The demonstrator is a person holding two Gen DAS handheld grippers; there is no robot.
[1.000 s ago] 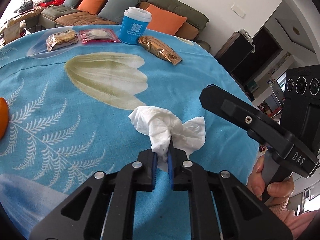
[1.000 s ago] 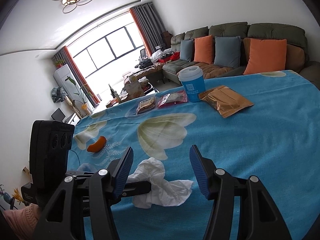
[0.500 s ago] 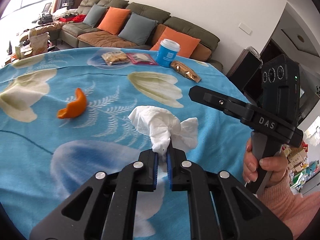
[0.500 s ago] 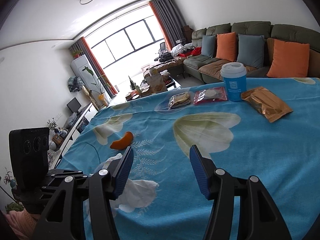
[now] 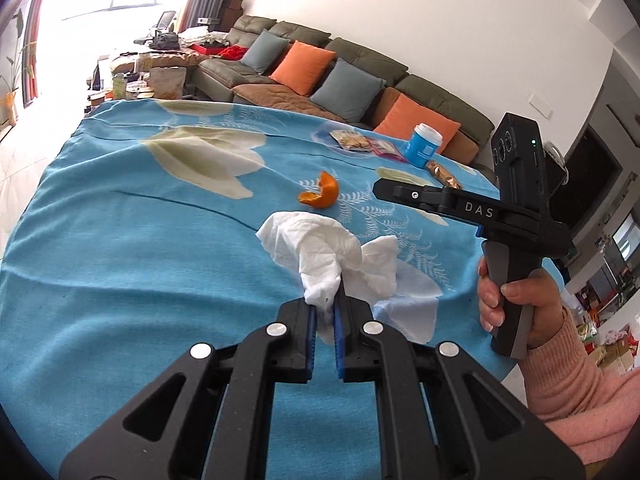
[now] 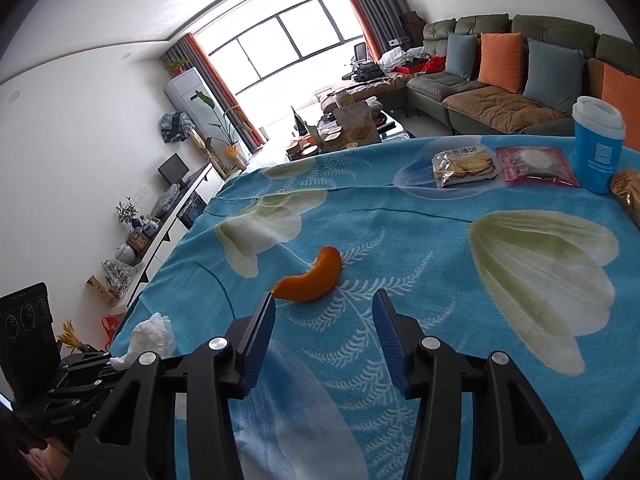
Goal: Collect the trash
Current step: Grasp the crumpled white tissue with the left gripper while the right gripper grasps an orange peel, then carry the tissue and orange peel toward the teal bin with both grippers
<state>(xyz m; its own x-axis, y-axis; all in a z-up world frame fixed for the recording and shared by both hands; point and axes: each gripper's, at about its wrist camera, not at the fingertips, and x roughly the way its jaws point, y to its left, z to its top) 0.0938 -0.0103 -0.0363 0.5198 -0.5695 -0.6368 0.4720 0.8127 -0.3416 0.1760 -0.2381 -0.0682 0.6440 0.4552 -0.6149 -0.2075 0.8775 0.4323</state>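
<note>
Gripping a crumpled tissue (image 5: 326,256), the left gripper (image 5: 325,312) hovered over the table (image 5: 120,240); the right gripper (image 6: 324,312), empty-jawed, was closing near the orange peel (image 6: 310,278).

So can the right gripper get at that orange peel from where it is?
Probably yes. The orange peel lies alone on the cloth just ahead of the right gripper, whose closing jaws hold nothing and point at it.

"DAS" on the right tongs (image 5: 478,211) (white letters, black body)
</note>
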